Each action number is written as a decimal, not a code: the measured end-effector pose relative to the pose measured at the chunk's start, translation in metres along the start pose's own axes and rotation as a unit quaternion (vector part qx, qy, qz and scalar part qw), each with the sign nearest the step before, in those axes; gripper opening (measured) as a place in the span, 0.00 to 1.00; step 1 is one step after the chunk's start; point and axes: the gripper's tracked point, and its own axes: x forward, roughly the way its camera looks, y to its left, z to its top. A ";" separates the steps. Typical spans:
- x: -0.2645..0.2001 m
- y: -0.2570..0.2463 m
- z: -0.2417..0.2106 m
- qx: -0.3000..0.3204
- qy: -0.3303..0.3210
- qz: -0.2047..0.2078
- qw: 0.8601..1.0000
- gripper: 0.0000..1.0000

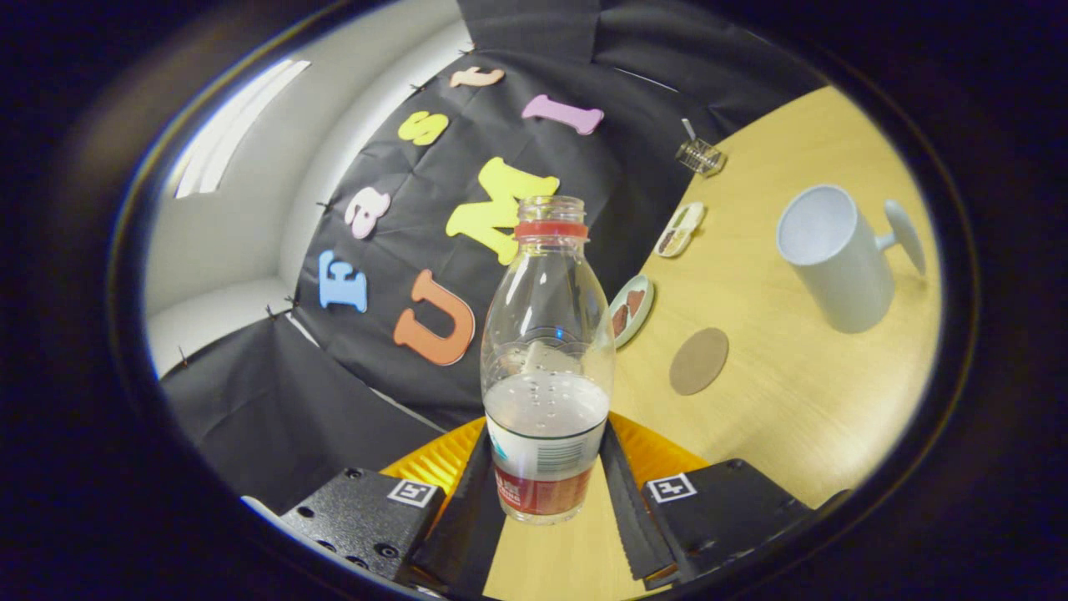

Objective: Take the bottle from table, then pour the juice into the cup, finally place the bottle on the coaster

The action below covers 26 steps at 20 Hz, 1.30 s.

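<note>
The gripper (546,501) sits at the bottom centre of the frame, its two fingers clenched on the lower, labelled part of the bottle (546,367), one finger pressing each side; the bottle rises upright from between them to the middle of the frame, its mouth uncapped above a red neck ring, and pale liquid fills roughly its lower third. The whole scene is tilted, the wooden table (801,401) sloping across the right half of the frame, and the bottle's base appears to be off the table, though I cannot tell this for certain.

By this reading the first step, taking the bottle, looks done or nearly so; the grip is secure and the liquid is level in the bottle. The pour is not yet begun: the white cup (834,259) stands at the upper right of the frame, well apart from the bottle, handle turned away to the right; its inside looks empty, as far as the opening shows. The last step also remains: the round brown coaster (698,361) lies bare on the table just right of the bottle, between it and the cup.

Beyond the coaster, two small dishes (632,309) and a small wire object (699,155) lie along the table's far edge, toward the upper centre; none seems part of the task.
</note>
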 end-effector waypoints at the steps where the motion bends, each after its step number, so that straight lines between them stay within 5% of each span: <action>1: 0.001 -0.001 0.000 0.022 -0.002 0.006 1.000 0.76; 10: -0.004 -0.036 0.027 0.190 -0.058 -0.007 0.980 0.76; 26: 0.008 -0.023 0.050 0.289 -0.080 0.014 0.954 0.76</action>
